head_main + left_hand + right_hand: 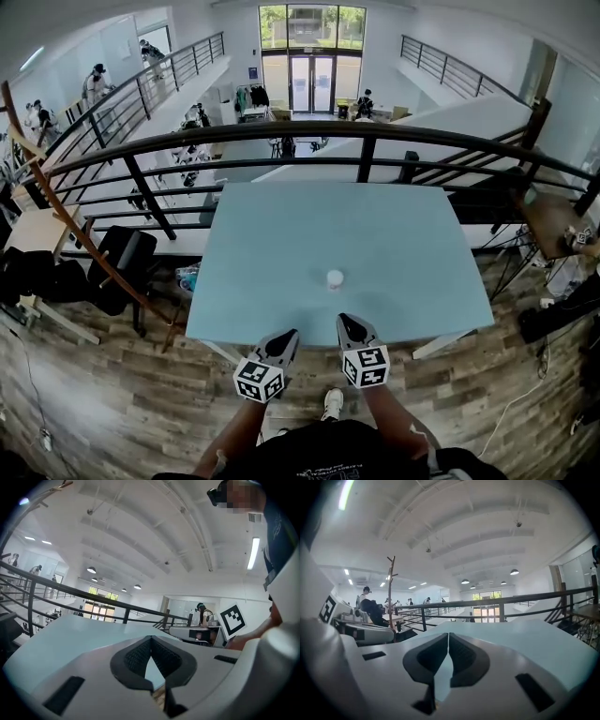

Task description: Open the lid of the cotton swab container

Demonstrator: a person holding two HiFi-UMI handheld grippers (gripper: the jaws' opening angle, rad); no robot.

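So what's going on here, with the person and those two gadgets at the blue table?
A person stands at a table, holding a two-jaw gripper in each hand. A small white container sits alone on it, too small in view to make out its lid. The left gripper and the right gripper hover over the near edge, short of the container, jaws shut and empty. Neither touches it.

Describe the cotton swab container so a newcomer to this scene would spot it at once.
Find the pale blue table in front of the black railing. Toward its near edge, about midway across, stands a small white round container. It is the only thing standing on the tabletop.
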